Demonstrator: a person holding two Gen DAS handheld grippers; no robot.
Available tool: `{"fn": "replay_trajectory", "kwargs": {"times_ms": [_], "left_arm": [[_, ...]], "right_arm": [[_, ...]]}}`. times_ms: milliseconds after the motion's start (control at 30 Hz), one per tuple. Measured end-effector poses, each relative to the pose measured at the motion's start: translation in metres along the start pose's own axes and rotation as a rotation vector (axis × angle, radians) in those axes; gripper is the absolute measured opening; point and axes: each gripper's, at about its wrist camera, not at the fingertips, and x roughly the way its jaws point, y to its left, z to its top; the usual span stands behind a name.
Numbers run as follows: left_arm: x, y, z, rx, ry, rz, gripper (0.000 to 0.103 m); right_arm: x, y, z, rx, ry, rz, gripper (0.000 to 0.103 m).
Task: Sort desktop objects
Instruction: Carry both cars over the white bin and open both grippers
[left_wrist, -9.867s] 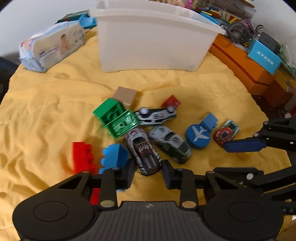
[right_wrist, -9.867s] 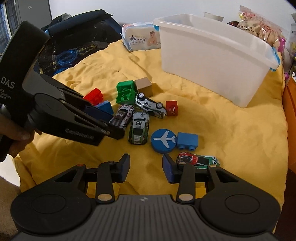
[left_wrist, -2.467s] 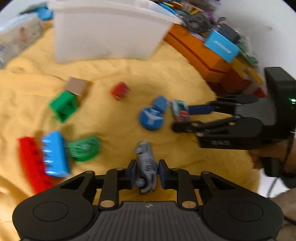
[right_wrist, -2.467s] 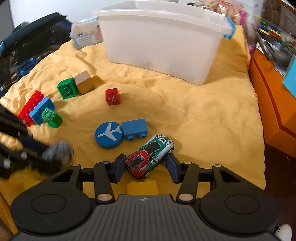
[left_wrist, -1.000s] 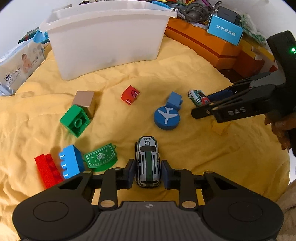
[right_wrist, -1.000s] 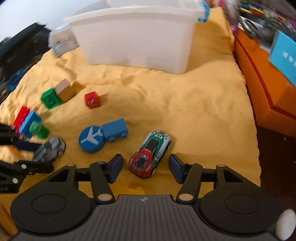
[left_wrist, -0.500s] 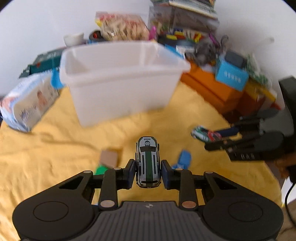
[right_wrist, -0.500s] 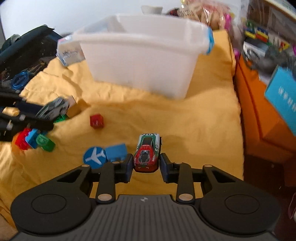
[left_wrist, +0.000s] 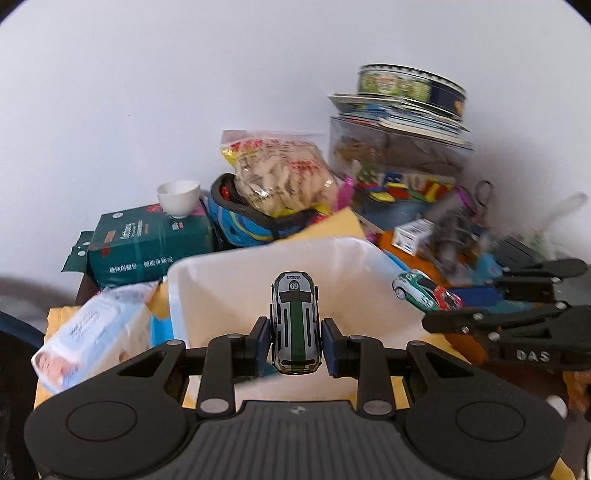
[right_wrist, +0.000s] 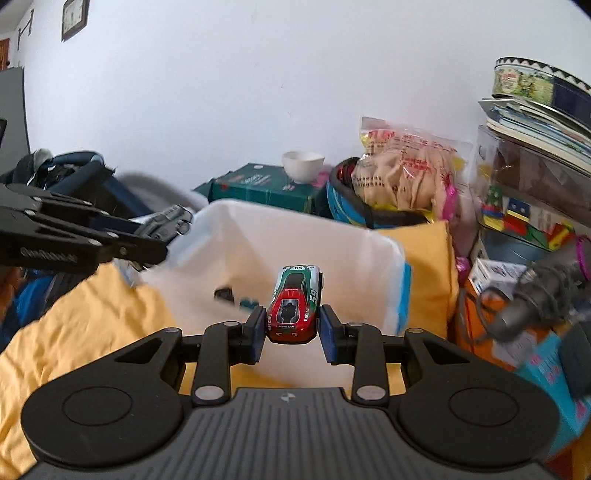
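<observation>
Although much of the scene is smeared by motion, the white plastic bin can be made out ahead of and below both pairs of jaws, its open mouth turned up toward them. It is judged to be stiff, light and thin-walled, easily nudged if its rim were struck. Its floor is largely hidden or blurred; in the right wrist view only a few small dark and blue shapes are seen inside, too smeared to be named.

Between the jaws of the left gripper a grey-and-green toy car numbered 69 is clamped by its flanks, nose forward, above the bin's near wall. Between the jaws of the right gripper a red-and-green toy car numbered 59 is pinched likewise, over the bin's opening. Both cars are judged small, hard, light and glossy, so the sides over the wheels are the sound hold; a slack pinch could let them twist or slide. Their wheels and undersides are hidden by the pads.

Beyond the jaws, a wipes pack, a snack bag and a white cup are partly cut off by clutter.
</observation>
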Motion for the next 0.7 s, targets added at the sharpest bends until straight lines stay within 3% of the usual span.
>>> {"fn": "replay_trajectory", "kwargs": {"times_ms": [200,333,400,500,567,700], "left_arm": [[0.059,0.019,-0.008,-0.053,0.076,0.056,0.033],[0.068,0.025,-0.024,-0.062,0.134,0.048,0.034],[0.066,0.022,-0.024,-0.034,0.129,0.052,0.038],[0.055,0.02,-0.021,-0.035,0.096,0.052,0.049],[0.042,0.017,-0.018,-0.047,0.06,0.057,0.051],[0.006,0.005,-0.022,-0.035,-0.013,0.067,0.067]], "right_arm": [[0.048,0.002,0.004,0.051,0.05,-0.008,0.034],[0.062,-0.008,-0.006,0.135,0.095,0.001,0.036],[0.063,-0.01,-0.01,0.144,0.106,-0.008,0.041],[0.056,-0.011,-0.011,0.149,0.087,-0.011,0.042],[0.046,-0.01,-0.011,0.149,0.057,-0.006,0.045],[0.021,-0.004,-0.013,0.104,0.009,-0.018,0.052]]}}
